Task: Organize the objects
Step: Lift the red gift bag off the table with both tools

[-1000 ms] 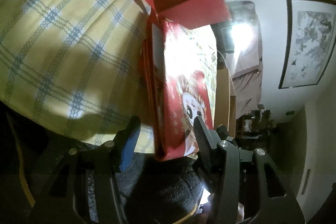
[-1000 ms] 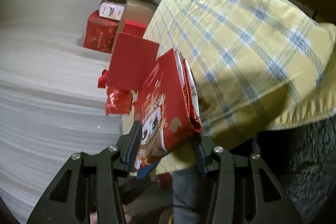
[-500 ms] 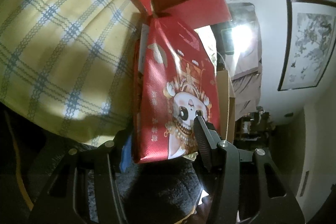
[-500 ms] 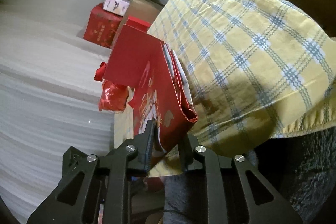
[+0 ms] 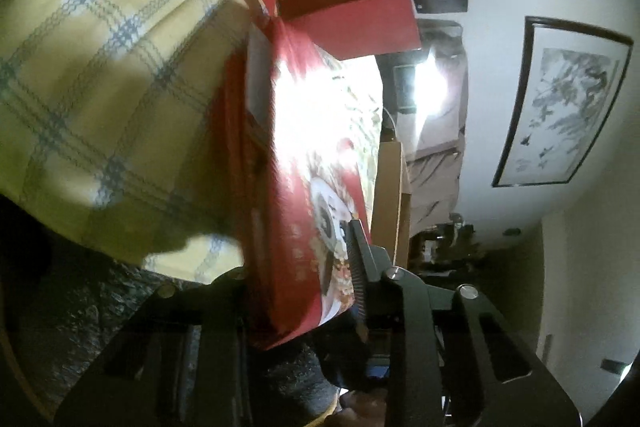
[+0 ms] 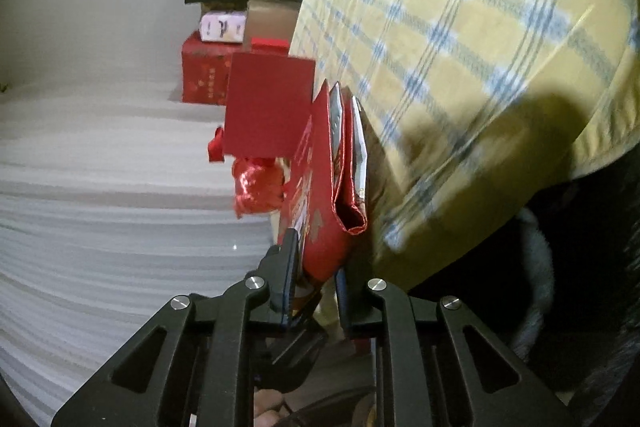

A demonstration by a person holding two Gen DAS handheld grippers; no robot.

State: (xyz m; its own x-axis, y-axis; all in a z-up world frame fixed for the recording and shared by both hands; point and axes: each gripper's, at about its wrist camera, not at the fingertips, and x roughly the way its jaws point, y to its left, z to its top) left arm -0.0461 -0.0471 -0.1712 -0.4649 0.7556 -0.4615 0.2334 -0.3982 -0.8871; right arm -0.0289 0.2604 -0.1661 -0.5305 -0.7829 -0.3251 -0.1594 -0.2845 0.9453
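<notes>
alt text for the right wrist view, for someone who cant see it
The right gripper, whose fingers have just been closing, pinches the lower edge of a red printed gift bag standing against a yellow plaid cloth. Behind it a plain red card and red boxes stand on white foam sheets.

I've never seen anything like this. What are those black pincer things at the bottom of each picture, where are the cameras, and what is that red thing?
No robot here: a person carries a two-fingered clamp in each hand, with a wide-angle camera on each clamp looking out along its fingers. One picture comes from the left gripper, the other from the right gripper. Both have just been closing on the same flat red gift bag with a cartoon figure printed on it, one at each end. It lies beside a yellow checked cloth. More red packaging, including a red box, sits beyond it.
</notes>
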